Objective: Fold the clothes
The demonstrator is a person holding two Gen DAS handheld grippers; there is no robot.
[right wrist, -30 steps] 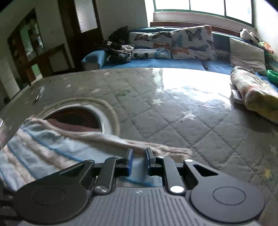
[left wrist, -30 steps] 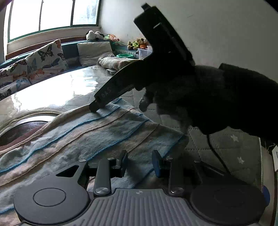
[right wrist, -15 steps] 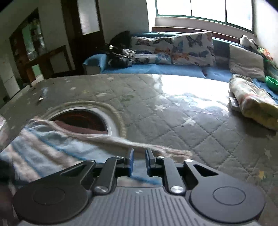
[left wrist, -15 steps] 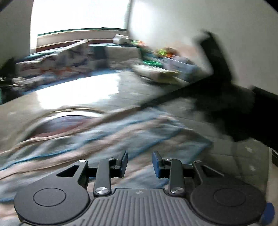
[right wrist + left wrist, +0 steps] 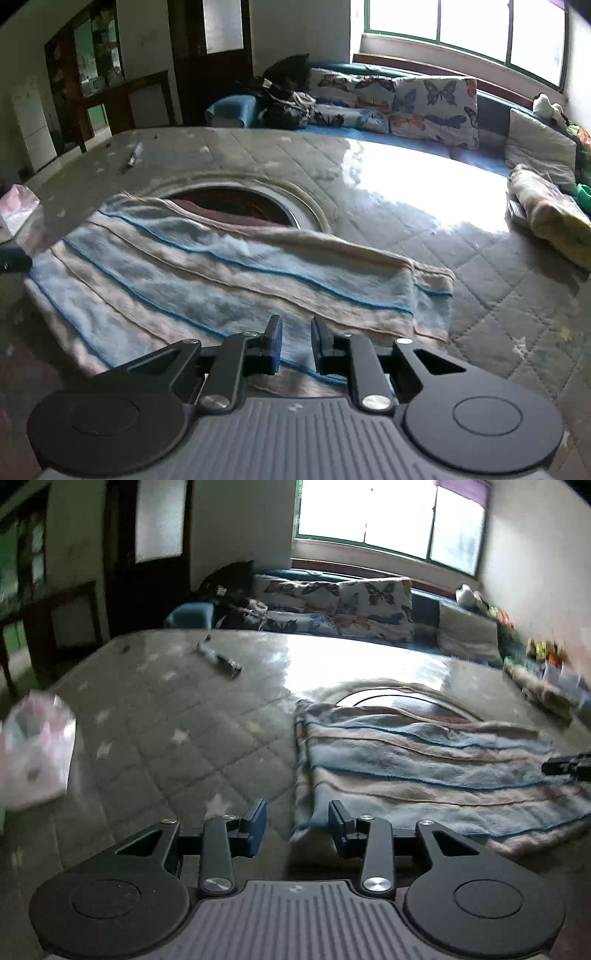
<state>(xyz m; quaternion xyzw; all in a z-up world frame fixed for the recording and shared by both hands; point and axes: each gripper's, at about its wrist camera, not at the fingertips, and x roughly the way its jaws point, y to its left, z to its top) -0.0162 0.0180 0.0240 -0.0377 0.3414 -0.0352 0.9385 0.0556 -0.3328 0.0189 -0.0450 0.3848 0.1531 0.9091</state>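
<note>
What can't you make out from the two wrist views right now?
- Striped cloth, right wrist view: its near edge is hidden behind the right gripper.
- Right wrist view: fold layers underneath are covered by the top layer.
- White bag, left wrist view: motion blur, contents unreadable.
- Dark round opening: partly covered by the cloth.
- Small object on the quilted surface: too small.
</note>
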